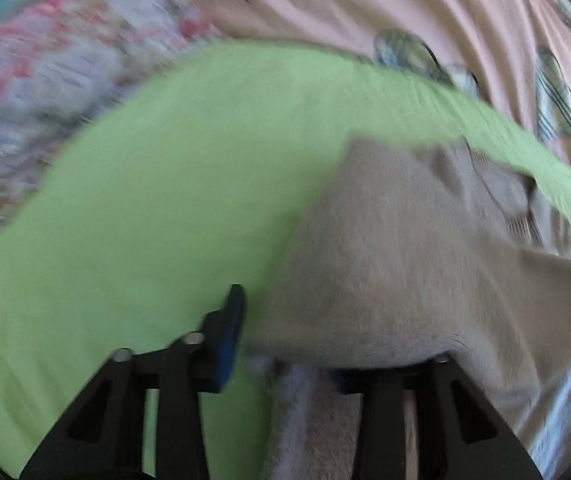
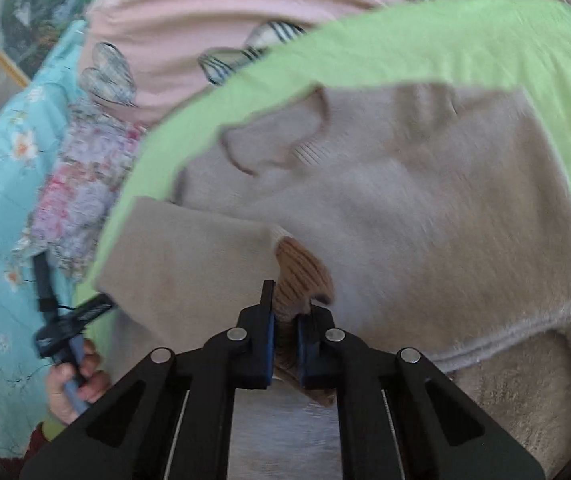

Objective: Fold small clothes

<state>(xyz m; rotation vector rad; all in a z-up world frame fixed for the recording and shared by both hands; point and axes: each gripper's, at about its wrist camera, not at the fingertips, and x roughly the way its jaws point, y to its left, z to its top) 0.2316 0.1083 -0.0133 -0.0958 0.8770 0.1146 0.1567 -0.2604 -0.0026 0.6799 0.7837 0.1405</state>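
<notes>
A beige knit sweater point(image 2: 425, 208) lies on a light green cloth point(image 2: 465, 44) spread over the bed. My right gripper point(image 2: 285, 320) is shut on the ribbed cuff point(image 2: 301, 268) of a sleeve folded over the sweater's body. In the left wrist view the same sweater point(image 1: 385, 264) drapes over my left gripper point(image 1: 285, 332). Its left finger point(image 1: 229, 320) shows with a blue pad; the right finger is hidden under the fabric, and sweater cloth runs between the jaws. The frame is blurred.
A pink sheet with checked hearts point(image 2: 213, 12) covers the bed behind the green cloth. A flowered blanket point(image 2: 81, 200) and a turquoise floral quilt point(image 2: 1, 200) lie to the left. The person's hand holding the other gripper's handle point(image 2: 73, 376) shows at lower left.
</notes>
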